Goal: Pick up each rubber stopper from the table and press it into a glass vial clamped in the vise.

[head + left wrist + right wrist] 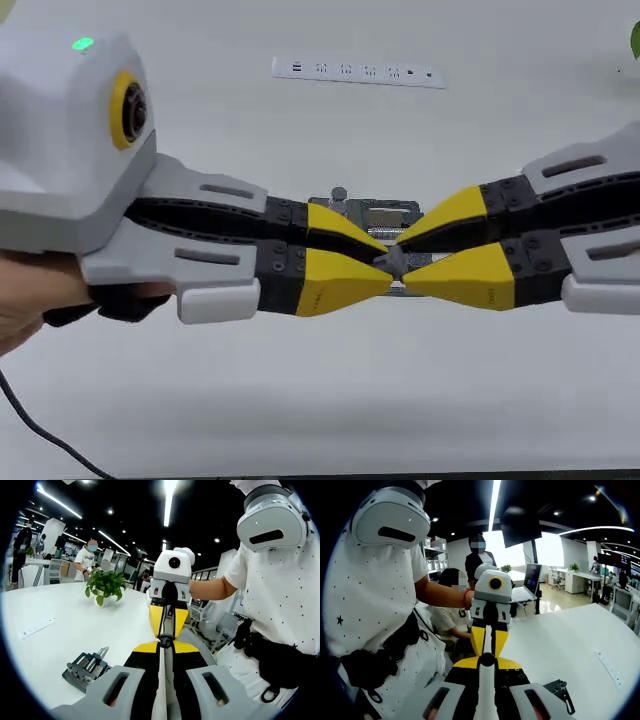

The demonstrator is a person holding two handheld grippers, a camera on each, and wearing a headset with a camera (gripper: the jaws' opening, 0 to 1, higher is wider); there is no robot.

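My two grippers meet tip to tip above the white table (300,400). A small dark grey rubber stopper (396,262) sits pinched where their yellow fingertips come together. The left gripper (385,262) reaches in from the left and the right gripper (408,262) from the right, both with jaws drawn together on the stopper (165,640). The same stopper (487,659) sits at my right gripper's tips in its own view. The metal vise (372,214) lies on the table just behind the fingertips, partly hidden. I cannot make out the vials in it.
A white power strip (358,72) lies at the far side of the table. A potted plant (104,585) stands on the table further off. The vise (85,667) lies low left in the left gripper view. People stand and sit in the background.
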